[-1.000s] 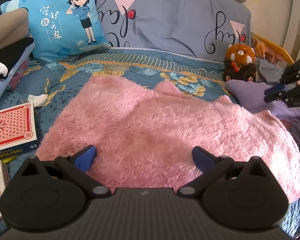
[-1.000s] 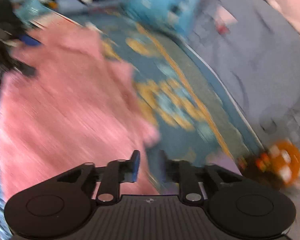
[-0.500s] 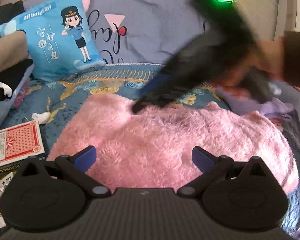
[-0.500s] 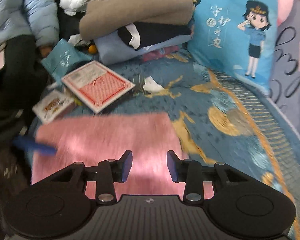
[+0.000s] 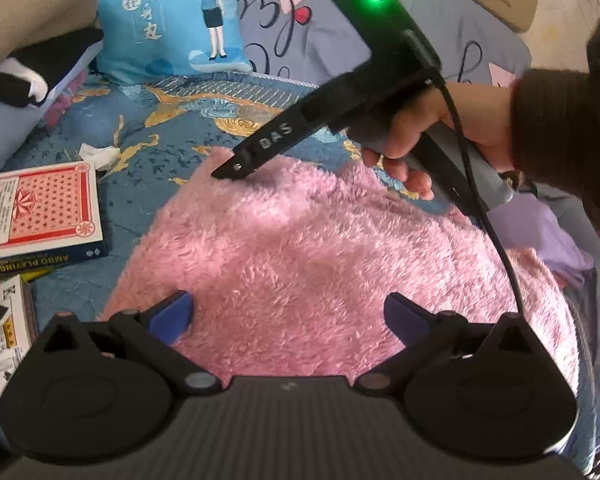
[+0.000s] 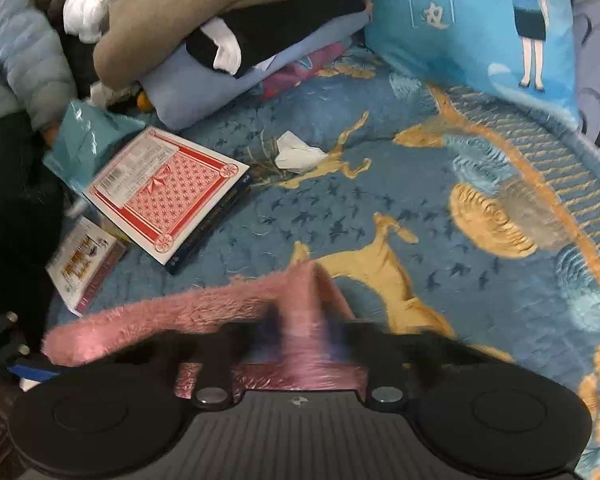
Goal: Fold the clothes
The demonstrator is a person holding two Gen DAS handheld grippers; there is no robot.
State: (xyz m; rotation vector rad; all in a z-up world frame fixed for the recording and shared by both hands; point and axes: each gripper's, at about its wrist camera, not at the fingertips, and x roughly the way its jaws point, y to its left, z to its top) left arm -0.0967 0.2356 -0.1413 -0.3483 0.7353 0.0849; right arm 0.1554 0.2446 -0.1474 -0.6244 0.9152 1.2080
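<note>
Right wrist view, right tongs (image 6: 300,332) just closing, pinching pink fleece (image 6: 204,308) corner; left tongs (image 5: 286,314) wide above fleece

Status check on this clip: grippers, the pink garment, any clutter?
Right gripper just closed on the far corner of the pink fleece garment. Left gripper open over the near edge. Playing-card box and tissue lie beside it.
</note>
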